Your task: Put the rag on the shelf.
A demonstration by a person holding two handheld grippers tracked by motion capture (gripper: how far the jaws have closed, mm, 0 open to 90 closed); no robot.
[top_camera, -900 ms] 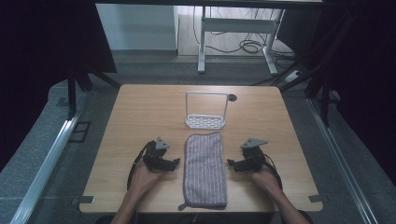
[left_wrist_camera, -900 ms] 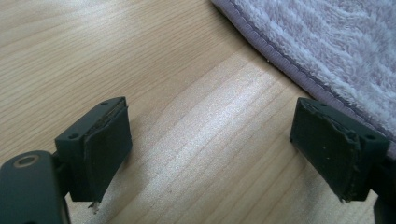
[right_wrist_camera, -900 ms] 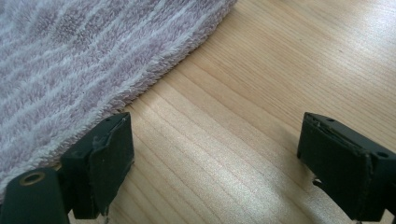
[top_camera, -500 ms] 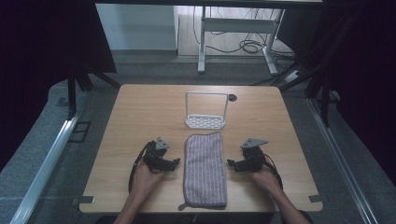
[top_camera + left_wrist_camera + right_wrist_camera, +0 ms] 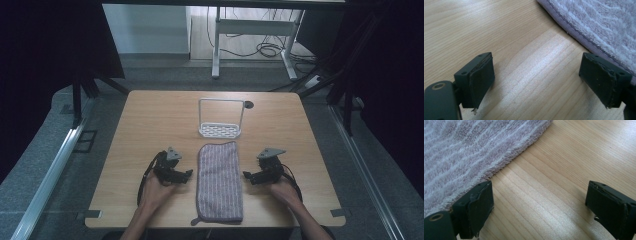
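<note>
Towel (image 5: pixel 219 181), striped, lies flat on worktop (image 5: pixel 150 120) between both hands. Left gripper (image 5: pixel 187 175) and right gripper (image 5: pixel 246 175) rest low, pointing inward at its long edges, jaws wide, nothing between them. No legible writing.
</note>
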